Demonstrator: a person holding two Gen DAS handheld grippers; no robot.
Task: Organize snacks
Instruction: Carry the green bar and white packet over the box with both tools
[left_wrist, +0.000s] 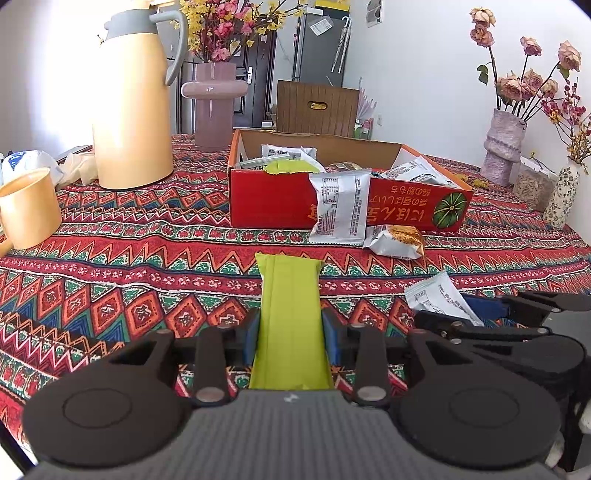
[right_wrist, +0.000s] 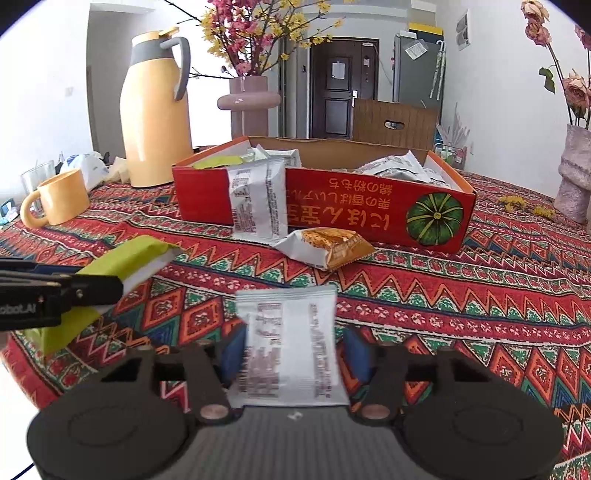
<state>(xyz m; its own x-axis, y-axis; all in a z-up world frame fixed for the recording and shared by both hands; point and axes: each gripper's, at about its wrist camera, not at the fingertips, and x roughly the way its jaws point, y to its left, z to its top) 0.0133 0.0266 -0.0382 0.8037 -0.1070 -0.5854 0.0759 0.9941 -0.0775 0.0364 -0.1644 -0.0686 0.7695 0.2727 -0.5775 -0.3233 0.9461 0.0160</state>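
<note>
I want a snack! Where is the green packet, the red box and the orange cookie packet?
green packet (left_wrist: 290, 314), left wrist view, middle of wrapper.
red box (right_wrist: 369, 206), right wrist view, front wall.
orange cookie packet (right_wrist: 327, 245), right wrist view, printed front.

On the table (right_wrist: 480, 295), an open box (right_wrist: 369, 206) sits at 12 o'clock from both grippers, with several packets lying inside it. One packet (right_wrist: 258, 201) leans upright against the box's front wall; another pouch (right_wrist: 325, 245) lies on the cloth just before it, toward 1 o'clock of the leaning one. A jug (right_wrist: 155, 122) stands at 10 o'clock, left of the box, with a mug (right_wrist: 61, 201) before and left of it. A vase (right_wrist: 249, 103) stands behind the box, between jug and box. The left gripper (left_wrist: 291, 332) holds a long bar (left_wrist: 290, 317); the right gripper (right_wrist: 291, 350), at its 3 o'clock, holds a flat packet (right_wrist: 288, 343).
</note>
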